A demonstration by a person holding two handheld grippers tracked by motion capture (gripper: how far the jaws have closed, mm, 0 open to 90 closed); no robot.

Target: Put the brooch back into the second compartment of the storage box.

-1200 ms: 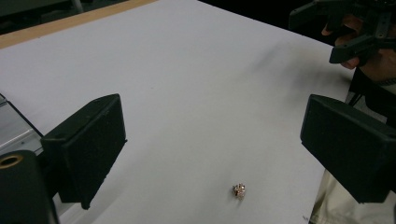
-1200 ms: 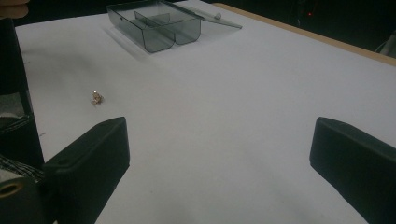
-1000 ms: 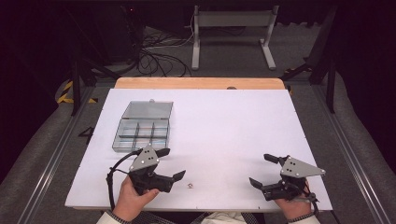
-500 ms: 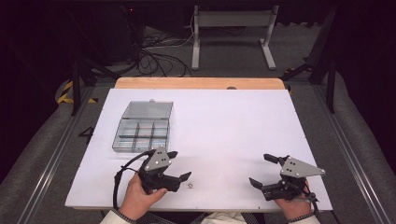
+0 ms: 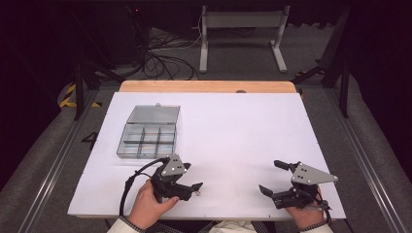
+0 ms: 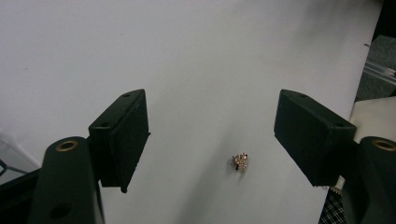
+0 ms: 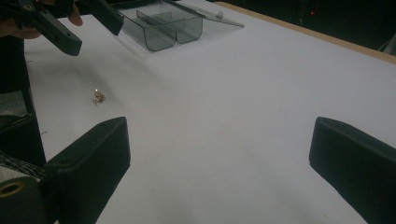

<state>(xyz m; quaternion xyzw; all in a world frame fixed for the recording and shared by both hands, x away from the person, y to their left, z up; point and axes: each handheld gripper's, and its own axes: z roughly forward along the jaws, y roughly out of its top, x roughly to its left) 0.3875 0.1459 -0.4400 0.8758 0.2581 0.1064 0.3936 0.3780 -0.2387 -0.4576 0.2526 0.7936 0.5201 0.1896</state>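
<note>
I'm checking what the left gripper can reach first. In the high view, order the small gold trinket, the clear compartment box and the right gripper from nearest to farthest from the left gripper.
1. Small gold trinket, just beyond its jaw tips.
2. Clear compartment box, farther up the table.
3. Right gripper, far across the table's near edge.

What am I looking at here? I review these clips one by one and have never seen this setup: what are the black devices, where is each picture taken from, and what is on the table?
A person sits at a white-topped table and holds a hand-operated black two-fingered gripper in each hand: the left gripper and the right gripper. One picture looks down from above the person. The other two come from cameras riding on each gripper, looking out between its own black fingers.

On the table lies a small gold-coloured trinket, too small to identify, and a clear grey plastic compartment box with its lid open. The left gripper, fingers open, is poised around the trinket without touching it. The right gripper is also open and holds nothing.
</note>
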